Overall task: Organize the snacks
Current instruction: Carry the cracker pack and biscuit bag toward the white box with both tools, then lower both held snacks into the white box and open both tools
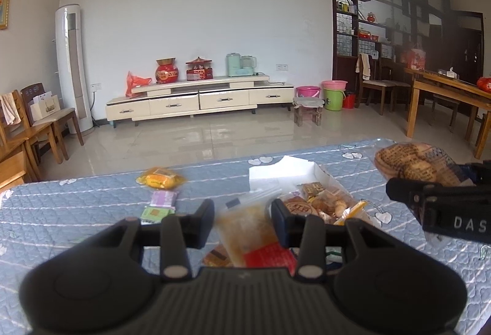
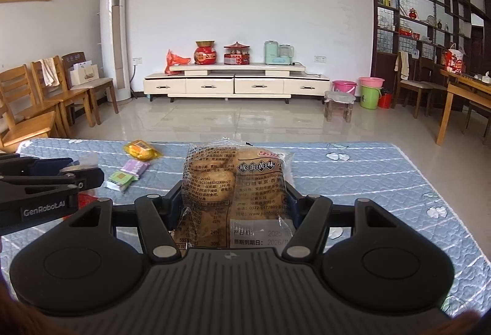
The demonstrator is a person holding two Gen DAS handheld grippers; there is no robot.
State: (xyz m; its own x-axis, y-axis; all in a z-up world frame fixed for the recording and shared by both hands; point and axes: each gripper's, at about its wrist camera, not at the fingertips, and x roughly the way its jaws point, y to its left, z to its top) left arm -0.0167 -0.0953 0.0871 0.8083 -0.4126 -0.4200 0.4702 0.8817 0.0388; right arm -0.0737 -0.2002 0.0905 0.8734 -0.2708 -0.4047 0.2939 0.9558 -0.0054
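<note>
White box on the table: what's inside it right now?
The white box holds several small wrapped snacks, brown and orange. The left gripper and its clear packet cover the box's near part, so anything there is hidden.

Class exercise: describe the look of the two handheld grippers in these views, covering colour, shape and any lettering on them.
Both are matte black plastic. The left gripper and the right gripper each have a ribbed central plate, two rounded lobes beside it, and angled link bars with silver pivot pins leading to two blocky fingers. White lettering marks their sides: "GenRobot.AI" on the left, "DAS" visible on the right. No cables or sleeves show.
</note>
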